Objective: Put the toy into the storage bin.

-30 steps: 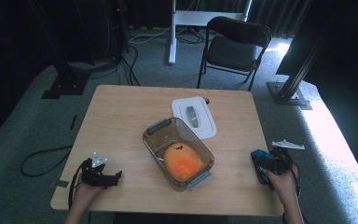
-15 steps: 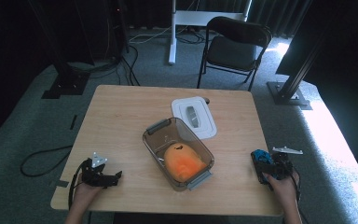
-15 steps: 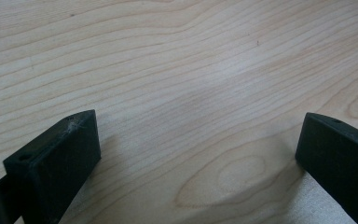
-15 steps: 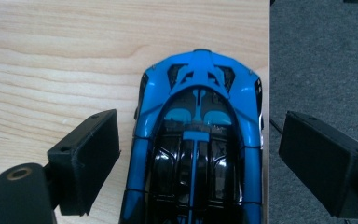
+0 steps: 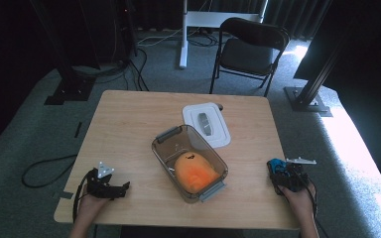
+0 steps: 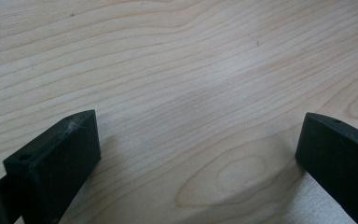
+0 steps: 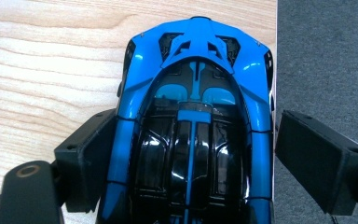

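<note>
Car, blue and black, at right edge of table, near front corner, between jaws of right gripper. Jaws set to either side of car, left one against its flank, right one just apart, not clamped. Left gripper near front left corner, jaws wide over bare wood. Clear bin mid-table, orange toy inside. White lid just behind bin.
</note>
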